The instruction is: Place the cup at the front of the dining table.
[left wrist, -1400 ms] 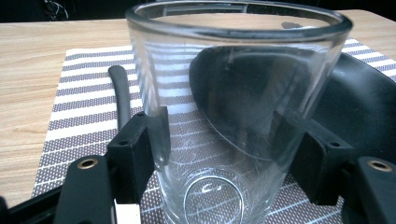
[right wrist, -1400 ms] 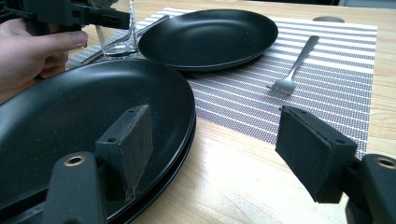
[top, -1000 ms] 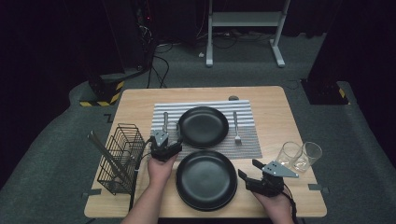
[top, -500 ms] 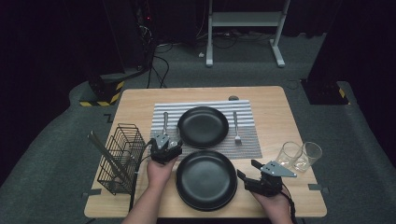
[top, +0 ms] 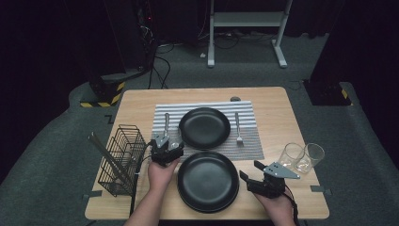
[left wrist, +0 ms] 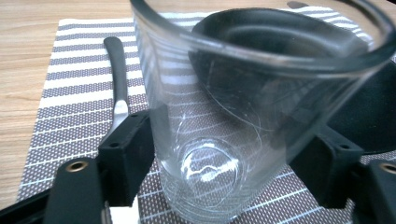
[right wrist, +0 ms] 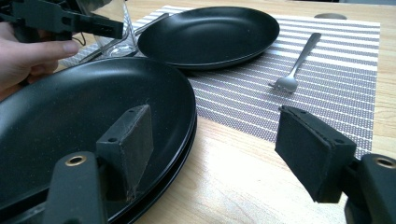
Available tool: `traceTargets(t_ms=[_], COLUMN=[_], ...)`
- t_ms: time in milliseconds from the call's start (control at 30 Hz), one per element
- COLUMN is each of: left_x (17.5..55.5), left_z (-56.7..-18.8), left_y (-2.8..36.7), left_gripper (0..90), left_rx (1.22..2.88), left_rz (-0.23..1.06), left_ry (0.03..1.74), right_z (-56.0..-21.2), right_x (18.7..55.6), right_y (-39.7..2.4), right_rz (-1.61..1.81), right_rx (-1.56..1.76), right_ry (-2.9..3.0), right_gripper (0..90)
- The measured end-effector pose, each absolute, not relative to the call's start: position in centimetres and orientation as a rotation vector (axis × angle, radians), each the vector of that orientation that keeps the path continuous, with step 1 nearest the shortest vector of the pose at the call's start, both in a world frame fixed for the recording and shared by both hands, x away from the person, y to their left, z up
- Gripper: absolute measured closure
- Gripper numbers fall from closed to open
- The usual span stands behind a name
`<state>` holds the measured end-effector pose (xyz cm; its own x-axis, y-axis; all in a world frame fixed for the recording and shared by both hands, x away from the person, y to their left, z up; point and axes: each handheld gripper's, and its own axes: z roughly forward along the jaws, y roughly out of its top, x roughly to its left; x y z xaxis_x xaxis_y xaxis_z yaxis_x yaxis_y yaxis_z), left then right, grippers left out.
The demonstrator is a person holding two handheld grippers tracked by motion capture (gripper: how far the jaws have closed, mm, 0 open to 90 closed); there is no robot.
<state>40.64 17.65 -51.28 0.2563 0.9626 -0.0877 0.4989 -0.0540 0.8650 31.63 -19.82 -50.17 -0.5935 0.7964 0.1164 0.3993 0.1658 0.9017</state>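
A glass [left wrist: 243, 116] is being set down on the striped mat [top: 244, 141], left of the far black plate [top: 204, 128] and just beside a knife [left wrist: 119, 88]. The left gripper [top: 165, 149] is around it, and its jaws have just been opening; the pads look just off the glass. Next, it should be pulled back slowly. The right gripper [top: 261, 181] is held with jaws spread by the near plates [top: 207, 181].

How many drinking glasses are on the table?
3. One glass stands on the striped placemat between the left tool's jaws. Two glasses stand together near the table's right edge, beyond the right tool.
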Motion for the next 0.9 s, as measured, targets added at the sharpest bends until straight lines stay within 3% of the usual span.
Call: traceTargets(t_ms=[900], left_x=[39.2], left_z=[-50.0], left_y=[17.5], left_gripper=[21.8], left_rx=[1.696], left_rz=[0.712], left_ry=[1.372], right_z=[-50.3], right_x=[31.9], right_y=[-20.0], right_rz=[1.401], right_rx=[1.141], right_ry=[2.065], right_gripper=[27.1])
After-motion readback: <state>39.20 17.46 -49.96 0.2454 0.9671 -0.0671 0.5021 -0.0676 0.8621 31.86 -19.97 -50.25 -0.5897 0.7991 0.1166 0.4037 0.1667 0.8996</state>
